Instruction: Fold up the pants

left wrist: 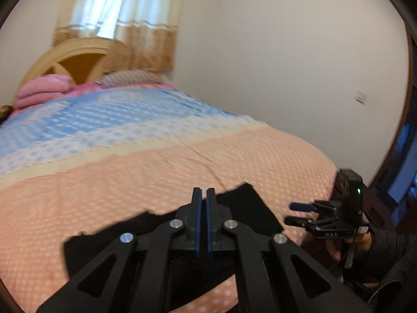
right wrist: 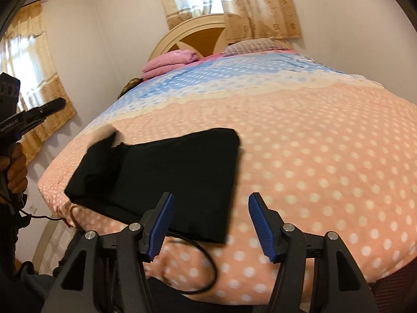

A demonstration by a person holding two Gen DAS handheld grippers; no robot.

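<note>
Dotted bedspread (right wrist: 312,143) holds folded black pants (right wrist: 166,180) near its edge; left hand-held gripper (left wrist: 204,195) closed empty, right hand-held gripper (right wrist: 210,224) wide.

Bedspread (right wrist: 325,143) lay bare right of and beyond folded black pants (right wrist: 166,172); wide free run there toward blue band of cover. Pants occupied near left corner of bed, low and flat, no barrier to pass above. Far end blocked: pink folded blanket (right wrist: 169,61), plaid pillow (right wrist: 255,44), arched headboard (right wrist: 192,32) behind. Black cable (right wrist: 200,258) looped over near bed edge, between right gripper (right wrist: 209,224) and pants. Left gripper (left wrist: 204,203) hung over pants' edge, right gripper beside it, gap between.
</note>
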